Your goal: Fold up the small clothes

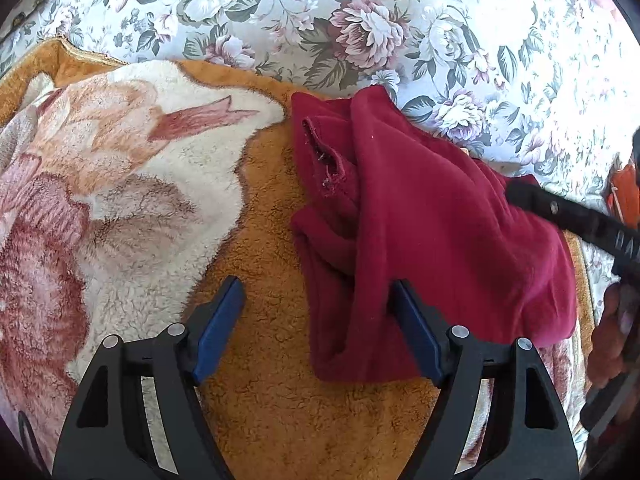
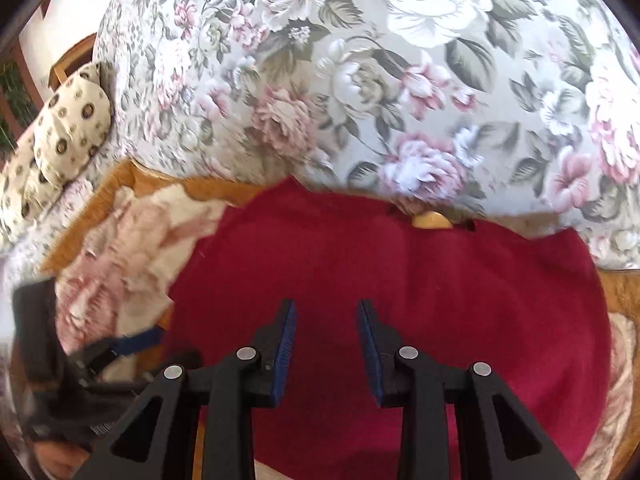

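Note:
A dark red fleece garment lies crumpled on an orange plush blanket; it fills the lower middle of the right wrist view. My left gripper is open just above the blanket at the garment's near left edge, its right finger over the red cloth and its left finger over bare blanket. My right gripper is open and empty, hovering over the middle of the garment. The right gripper's black finger also shows over the garment's right side in the left wrist view. The left gripper shows blurred at lower left in the right wrist view.
The blanket has a cream and pink flower print on its left part. A floral sofa back rises behind, also in the right wrist view. A spotted cream cushion lies at far left.

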The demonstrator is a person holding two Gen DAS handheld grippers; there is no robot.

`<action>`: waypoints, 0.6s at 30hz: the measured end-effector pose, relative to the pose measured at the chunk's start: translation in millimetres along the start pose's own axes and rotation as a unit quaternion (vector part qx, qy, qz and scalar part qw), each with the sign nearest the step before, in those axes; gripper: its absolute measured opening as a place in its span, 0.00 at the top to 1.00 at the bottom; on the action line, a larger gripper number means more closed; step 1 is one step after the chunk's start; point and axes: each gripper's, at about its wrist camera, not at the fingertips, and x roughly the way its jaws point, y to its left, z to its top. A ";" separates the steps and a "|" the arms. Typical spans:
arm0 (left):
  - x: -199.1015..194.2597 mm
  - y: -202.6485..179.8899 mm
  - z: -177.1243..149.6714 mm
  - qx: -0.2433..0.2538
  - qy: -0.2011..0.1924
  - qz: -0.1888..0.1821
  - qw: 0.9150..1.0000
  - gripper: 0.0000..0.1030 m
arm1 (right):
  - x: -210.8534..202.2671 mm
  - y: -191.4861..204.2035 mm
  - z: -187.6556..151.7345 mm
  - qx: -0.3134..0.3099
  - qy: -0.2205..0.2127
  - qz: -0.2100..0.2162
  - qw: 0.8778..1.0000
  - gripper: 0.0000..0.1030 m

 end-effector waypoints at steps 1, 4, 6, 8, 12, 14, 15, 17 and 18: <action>0.0 -0.1 -0.4 0.000 -0.002 0.000 1.000 0.24 | 2.1 3.2 3.5 0.003 0.001 0.004 1.000 0.71; -0.5 -0.8 -0.6 0.004 -0.003 -0.001 1.000 0.24 | 9.6 13.9 13.1 -0.001 -0.001 -0.001 1.000 0.71; -2.7 1.4 -0.8 0.003 -0.004 -0.009 1.000 0.24 | 16.9 22.4 18.7 -0.007 -0.002 -0.001 1.000 0.71; -5.6 6.5 -1.7 -0.005 -0.006 -0.025 1.000 0.24 | 23.9 26.9 23.3 -0.009 0.003 0.005 1.000 0.71; -10.1 8.3 -3.7 0.003 -0.004 -0.039 0.999 0.24 | 41.2 37.5 36.1 -0.008 0.016 0.023 1.000 0.71; -12.2 10.1 -4.4 -0.002 -0.002 -0.049 0.999 0.24 | 50.7 39.5 40.8 -0.002 0.025 0.026 0.999 0.70; -12.8 10.5 -4.5 -0.005 -0.002 -0.054 0.999 0.24 | 56.5 41.2 42.5 0.000 0.031 0.027 0.999 0.70; -12.9 10.9 -4.5 -0.007 -0.001 -0.060 0.998 0.24 | 69.4 45.7 42.9 -0.004 0.045 0.031 0.998 0.70; -11.9 10.8 -4.6 -0.007 0.000 -0.059 0.998 0.24 | 77.9 48.7 41.4 -0.009 0.056 0.031 0.998 0.69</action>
